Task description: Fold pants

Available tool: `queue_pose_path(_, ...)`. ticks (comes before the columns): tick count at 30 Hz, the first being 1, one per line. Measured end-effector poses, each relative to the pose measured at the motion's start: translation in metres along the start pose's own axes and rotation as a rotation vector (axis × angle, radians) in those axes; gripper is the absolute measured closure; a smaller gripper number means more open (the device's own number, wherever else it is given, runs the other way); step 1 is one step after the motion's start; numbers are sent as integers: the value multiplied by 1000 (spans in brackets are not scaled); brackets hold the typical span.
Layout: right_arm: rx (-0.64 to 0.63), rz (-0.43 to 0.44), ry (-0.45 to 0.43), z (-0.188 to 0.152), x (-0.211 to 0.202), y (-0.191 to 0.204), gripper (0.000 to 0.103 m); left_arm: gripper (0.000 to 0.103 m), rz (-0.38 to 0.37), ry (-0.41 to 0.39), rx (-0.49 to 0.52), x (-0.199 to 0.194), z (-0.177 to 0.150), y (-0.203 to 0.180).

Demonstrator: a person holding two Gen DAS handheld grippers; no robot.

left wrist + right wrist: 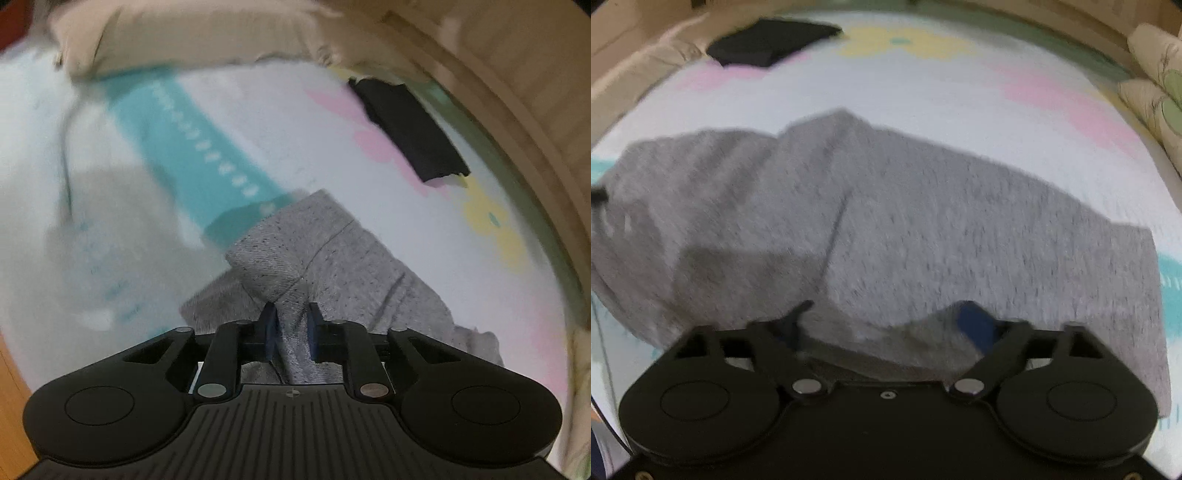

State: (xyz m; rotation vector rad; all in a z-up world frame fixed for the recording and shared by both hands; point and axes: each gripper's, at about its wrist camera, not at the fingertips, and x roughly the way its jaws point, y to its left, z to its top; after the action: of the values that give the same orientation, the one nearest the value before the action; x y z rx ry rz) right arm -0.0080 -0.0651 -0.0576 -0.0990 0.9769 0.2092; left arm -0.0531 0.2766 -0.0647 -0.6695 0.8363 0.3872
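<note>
The grey pants point(332, 254) lie on a pale bed sheet point(280, 122) with pink, yellow and teal patches. My left gripper point(291, 314) is shut on a fold of the grey fabric, which bunches up between its blue pads. In the right wrist view the pants point(923, 229) spread wide across the sheet point(923, 81), with a seam down the middle. My right gripper point(886, 314) is open wide, its fingers splayed; grey fabric lies over and between them. The view is blurred.
A folded black garment point(410, 129) lies on the sheet farther off; it also shows in the right wrist view point(768, 40). A beige pillow point(177, 40) lies at the head. A wooden bed frame point(517, 110) curves along the right. Patterned cushions point(1160, 88) sit at right.
</note>
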Motion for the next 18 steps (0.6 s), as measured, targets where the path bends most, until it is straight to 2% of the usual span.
queue_pose_path(2, -3, 24, -16, 2, -4, 2, 29, 93, -22, -27, -9, -14, -1, 2)
queue_pose_path(5, 4, 58, 5, 6, -1, 5, 30, 93, -45, -30, -50, -27, -2, 14)
queue_pose_path(8, -21, 47, 6, 5, 6, 8, 29, 91, -12, 21, -49, -10, -1, 21)
queue_pose_path(9, -40, 41, 5, 3, 7, 10, 28, 86, 3, 63, -40, 4, -1, 23)
queue_pose_path(10, -60, 35, 1, 0, 7, 12, 27, 85, 26, 103, -21, 18, -1, 23)
queue_pose_path(12, -94, 20, -16, -4, 6, 16, 22, 84, 30, 74, 21, 20, -4, 18)
queue_pose_path(14, -103, 15, -23, -6, 4, 19, 22, 79, 39, 66, 73, 14, -5, 10)
queue_pose_path(15, -100, 16, -22, -6, 3, 19, 22, 75, 33, 63, 74, 11, -5, 9)
queue_pose_path(18, -76, 55, -17, -2, -2, 14, 23, 71, 2, 25, 4, -5, -3, 18)
